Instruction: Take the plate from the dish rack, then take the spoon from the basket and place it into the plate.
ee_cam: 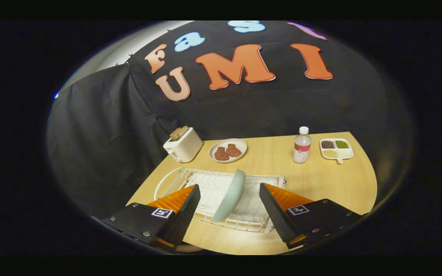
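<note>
A pale green plate point(229, 196) stands on its edge in the white wire dish rack point(221, 195) on the wooden table. My gripper point(229, 203) hangs open above the rack, its two black-and-orange fingers point(184, 209) on either side of the plate with a gap to each. The plate sits between the fingertips, untouched.
Beyond the rack stand a white toaster point(183, 145) with bread slices, a round plate with two brown meat pieces point(228, 150), a clear bottle with a red label point(302, 145) and a white divided dish of beans point(336, 148). Bare tabletop point(328, 180) lies right of the rack.
</note>
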A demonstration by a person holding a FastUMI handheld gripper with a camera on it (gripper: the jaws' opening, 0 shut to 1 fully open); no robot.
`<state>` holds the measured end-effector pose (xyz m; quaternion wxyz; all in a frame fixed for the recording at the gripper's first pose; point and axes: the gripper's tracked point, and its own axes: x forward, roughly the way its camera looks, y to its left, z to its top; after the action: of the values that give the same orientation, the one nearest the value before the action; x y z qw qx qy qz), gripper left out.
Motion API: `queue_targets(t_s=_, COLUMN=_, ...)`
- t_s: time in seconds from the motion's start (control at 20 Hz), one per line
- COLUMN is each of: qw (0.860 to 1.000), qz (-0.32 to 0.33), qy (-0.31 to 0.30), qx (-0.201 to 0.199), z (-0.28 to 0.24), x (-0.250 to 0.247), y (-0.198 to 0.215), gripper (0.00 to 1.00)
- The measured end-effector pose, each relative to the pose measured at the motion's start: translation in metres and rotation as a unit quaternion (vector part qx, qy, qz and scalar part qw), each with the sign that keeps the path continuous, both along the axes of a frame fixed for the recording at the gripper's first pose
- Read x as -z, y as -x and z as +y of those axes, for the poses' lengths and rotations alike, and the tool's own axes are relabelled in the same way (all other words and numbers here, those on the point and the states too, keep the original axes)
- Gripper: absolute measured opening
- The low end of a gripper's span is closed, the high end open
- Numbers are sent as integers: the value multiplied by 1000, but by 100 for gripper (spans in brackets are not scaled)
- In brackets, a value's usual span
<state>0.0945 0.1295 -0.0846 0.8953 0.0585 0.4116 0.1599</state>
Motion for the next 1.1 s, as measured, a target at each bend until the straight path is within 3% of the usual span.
queue_targets(t_s=0.25, qw=998, qz=50, qy=37, qx=-10, z=10, x=39, y=-8, gripper=90)
queue_targets(t_s=0.55, qw=990, qz=106, qy=87, qx=-20, z=18, x=85, y=-11, gripper=79)
queue_targets(t_s=1.1, qw=974, qz=170, qy=148, qx=7, z=15, x=143, y=-12, gripper=51)
